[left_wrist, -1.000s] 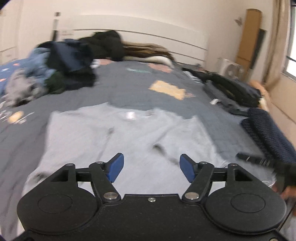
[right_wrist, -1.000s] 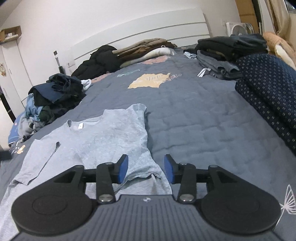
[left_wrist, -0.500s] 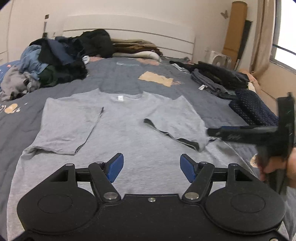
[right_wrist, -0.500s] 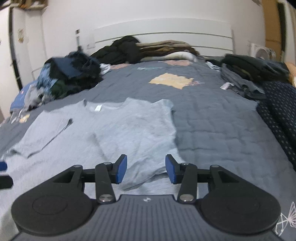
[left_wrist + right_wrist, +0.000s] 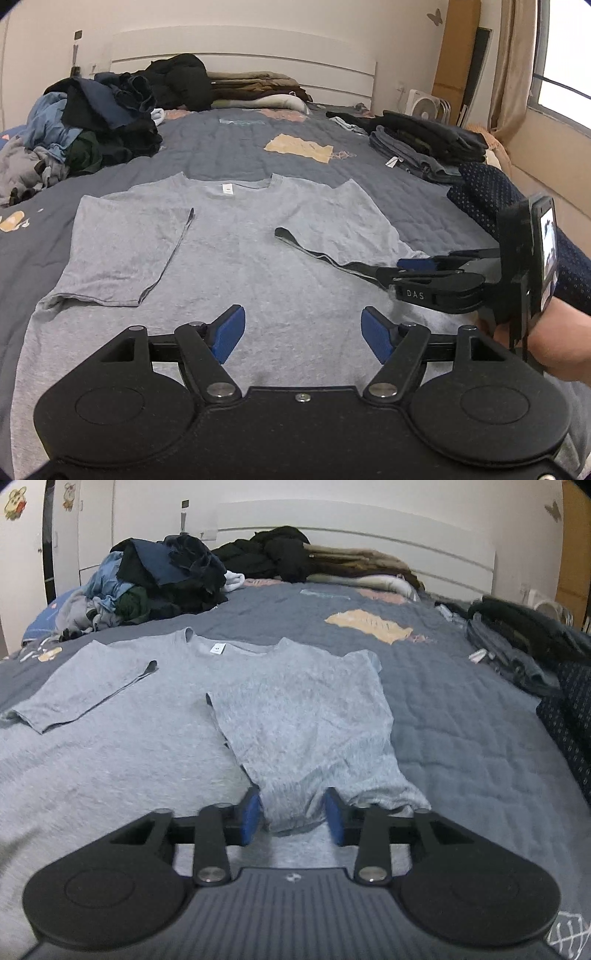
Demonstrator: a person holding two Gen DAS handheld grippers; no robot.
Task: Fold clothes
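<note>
Left wrist view: grey T-shirt lay flat, collar toward the headboard end of the bed, both sleeves folded inward. Left gripper hovered above the lower body of the shirt, jaws wide apart, holding nothing. Right gripper sat low at the right sleeve's hem. Right wrist view: right gripper straddled that sleeve edge, jaws parted, not yet clamped. Fabric looked thin, limp and light, likely to sag and crease; best pinched at hems or side seams.
</note>
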